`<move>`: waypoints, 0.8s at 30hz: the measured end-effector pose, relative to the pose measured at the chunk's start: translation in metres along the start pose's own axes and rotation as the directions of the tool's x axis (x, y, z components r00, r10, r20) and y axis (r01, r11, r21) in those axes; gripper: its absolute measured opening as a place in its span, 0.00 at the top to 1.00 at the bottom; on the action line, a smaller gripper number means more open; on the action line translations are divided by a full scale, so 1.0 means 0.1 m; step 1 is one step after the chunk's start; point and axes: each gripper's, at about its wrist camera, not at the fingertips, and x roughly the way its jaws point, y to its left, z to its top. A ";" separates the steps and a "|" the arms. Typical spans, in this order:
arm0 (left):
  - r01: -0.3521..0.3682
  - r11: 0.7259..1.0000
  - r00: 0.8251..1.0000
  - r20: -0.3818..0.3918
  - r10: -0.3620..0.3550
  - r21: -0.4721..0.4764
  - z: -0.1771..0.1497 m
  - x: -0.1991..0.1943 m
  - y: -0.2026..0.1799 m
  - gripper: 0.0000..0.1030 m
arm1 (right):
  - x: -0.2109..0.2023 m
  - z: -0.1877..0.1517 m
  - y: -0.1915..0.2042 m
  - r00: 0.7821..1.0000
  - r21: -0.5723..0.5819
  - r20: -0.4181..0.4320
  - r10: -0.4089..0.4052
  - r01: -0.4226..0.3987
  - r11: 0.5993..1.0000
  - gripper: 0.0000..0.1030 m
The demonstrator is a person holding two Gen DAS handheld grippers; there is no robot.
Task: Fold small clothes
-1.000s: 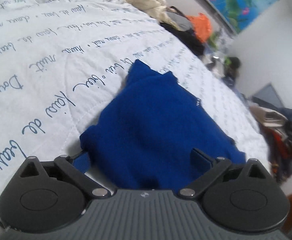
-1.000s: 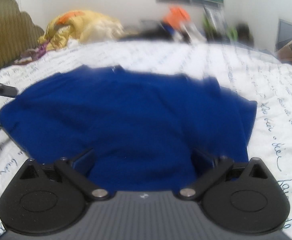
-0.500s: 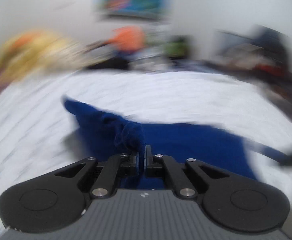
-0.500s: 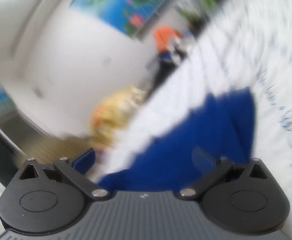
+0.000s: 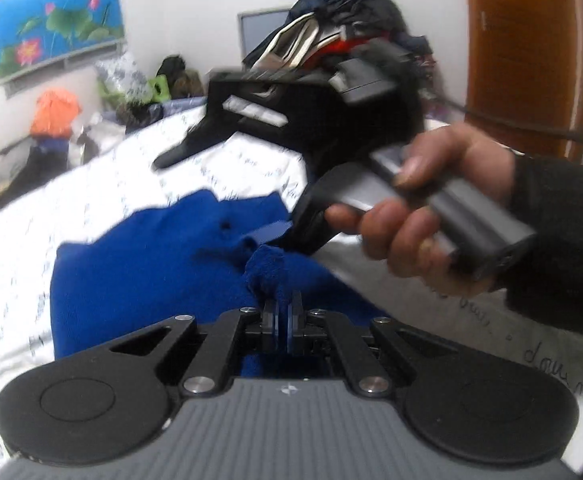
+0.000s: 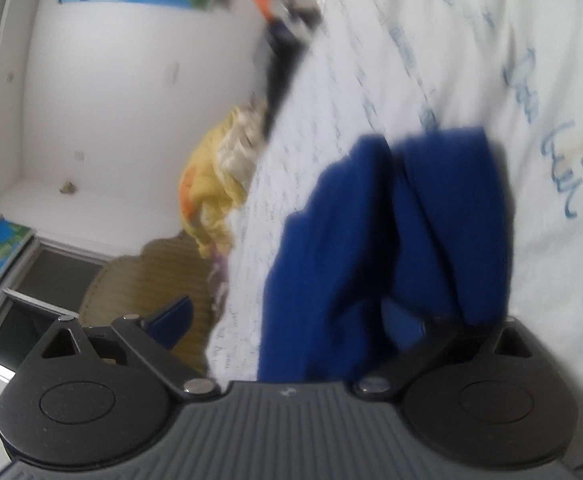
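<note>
Blue cloth (image 5: 163, 280), a small knitted garment, lies on the bed (image 5: 251, 160), whose white quilted cover carries blue handwritten script. In the left wrist view the left tool (image 5: 282, 322) has its jaws pressed together on a bunched tuft of that garment, which stands up in a knot just ahead of the fingertips; the rest of the garment spreads away to the left and toward the far side of the bed, and it passes under the tool body. To the right of the pinched tuft, the person's right hand (image 5: 431, 216), in a dark sleeve (image 5: 563, 248), grips the grey handle of the right tool (image 5: 275, 234), whose black body is tilted over the garment with one blue pad showing near the cloth's edge.

In the right wrist view the picture is rolled and blurred. The right tool (image 6: 303, 320) stands wide open: its left finger (image 6: 171, 320), tipped with a blue pad, is clear of the cloth, and the right one is mostly hidden behind the garment (image 6: 391, 240), which hangs in two folds between the fingers without being squeezed.

Around the bed, a lotus painting (image 5: 55, 20) hangs on the white wall, an orange bundle (image 5: 55, 112) sits near the far edge, a heap of dark clothes (image 5: 351, 12) rises behind the right tool, and a brown wooden door (image 5: 527, 40) stands at the right. A yellow blanket pile (image 6: 215, 184) shows in the right wrist view beside the mattress.
</note>
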 end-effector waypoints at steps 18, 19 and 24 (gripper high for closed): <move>0.164 0.983 0.986 -0.043 -0.161 0.088 -0.31 0.07 -0.33 0.87 | -0.65 -0.36 -0.08 0.954 -0.134 0.159 -0.255 0.276 0.952 0.77; 0.183 0.980 0.983 -0.026 -0.181 0.074 -0.28 0.00 -0.26 0.68 | -0.70 -0.35 -0.07 0.953 -0.105 0.170 -0.251 0.270 0.957 0.65; 0.099 0.993 0.986 0.142 -0.089 -0.067 -0.13 -0.24 0.45 0.04 | -0.91 -0.23 0.05 0.926 -0.128 0.299 -0.231 0.278 0.952 0.04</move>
